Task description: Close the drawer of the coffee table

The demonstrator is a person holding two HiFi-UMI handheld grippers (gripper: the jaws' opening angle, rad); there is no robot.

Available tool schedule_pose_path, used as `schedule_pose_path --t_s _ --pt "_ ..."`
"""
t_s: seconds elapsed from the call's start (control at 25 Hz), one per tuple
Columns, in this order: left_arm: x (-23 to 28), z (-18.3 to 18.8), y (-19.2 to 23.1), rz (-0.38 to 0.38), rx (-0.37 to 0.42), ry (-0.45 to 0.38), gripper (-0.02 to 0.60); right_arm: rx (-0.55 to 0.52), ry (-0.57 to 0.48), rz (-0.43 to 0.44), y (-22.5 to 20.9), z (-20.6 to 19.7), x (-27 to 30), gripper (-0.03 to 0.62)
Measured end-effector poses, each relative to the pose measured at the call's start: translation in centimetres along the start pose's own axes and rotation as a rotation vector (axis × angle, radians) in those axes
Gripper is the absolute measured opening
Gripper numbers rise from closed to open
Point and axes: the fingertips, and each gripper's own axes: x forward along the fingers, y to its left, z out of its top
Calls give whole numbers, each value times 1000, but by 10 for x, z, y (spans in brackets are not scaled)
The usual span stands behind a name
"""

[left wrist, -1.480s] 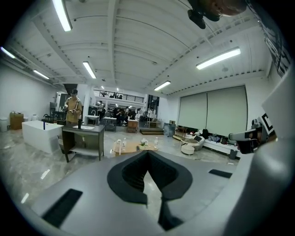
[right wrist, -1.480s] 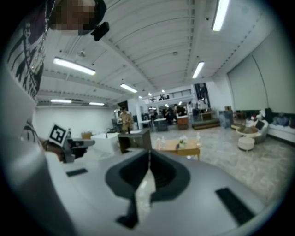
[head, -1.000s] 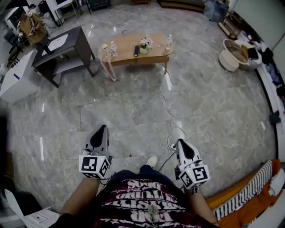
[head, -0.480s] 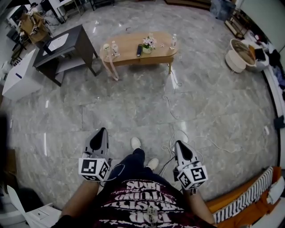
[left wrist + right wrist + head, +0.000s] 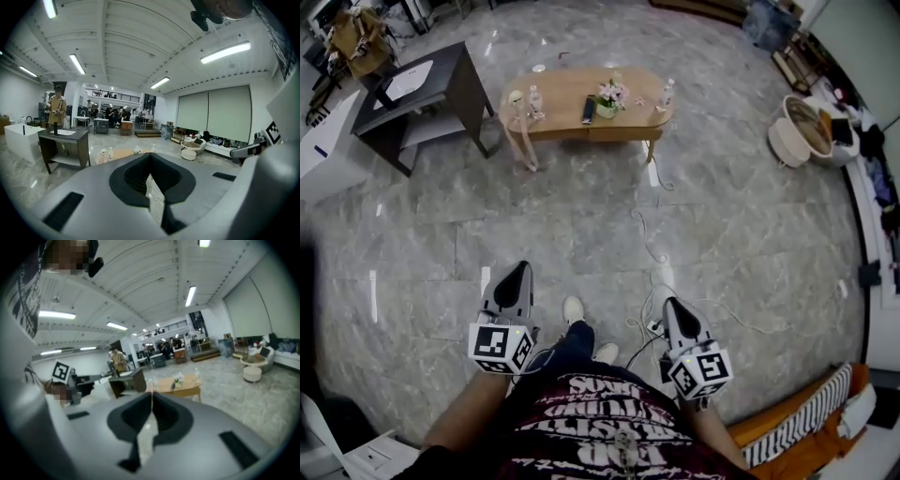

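Both tongs are clenched on nothing. The head view shows the left tongs (image 5: 521, 270) and the right tongs (image 5: 669, 305) side by side over the marble floor (image 5: 441, 234). Their tips point toward the coffee table (image 5: 562, 94), which stands well apart from them across the floor.

On its tabletop a small flower pot (image 5: 605, 98) sits near the middle, with a dark bar (image 5: 588, 108), perhaps a remote, just left of it. There is 1 bottle (image 5: 667, 92) at the right end. The drawer is too small to make out in any view.

Only the head view shows the white cable (image 5: 649, 234) on the floor and the person's shoe (image 5: 573, 309) between the tongs. The 2 gripper views alone show the jaws pressed together at the tip and the ceiling lights (image 5: 224, 52). The left one also shows a person in a tan coat (image 5: 57, 105) standing behind the dark side table (image 5: 450, 67).
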Motion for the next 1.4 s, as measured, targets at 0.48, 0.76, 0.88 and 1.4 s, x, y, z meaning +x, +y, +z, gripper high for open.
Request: schedule_pose_path --t_s 0.48,0.76,0.88,1.4 --pt "71 25 74 -13 -61 -78 23 -129 -48 2 22 77 91 35" --pt "73 25 110 40 -92 -96 23 -168 -26 46 37 85 126 35" --pt "72 22 122 69 -96 -86 23 -167 -20 71 40 85 141 35" --pt "140 45 95 43 -35 -59 23 -86 -56 50 -31 109 170 35"
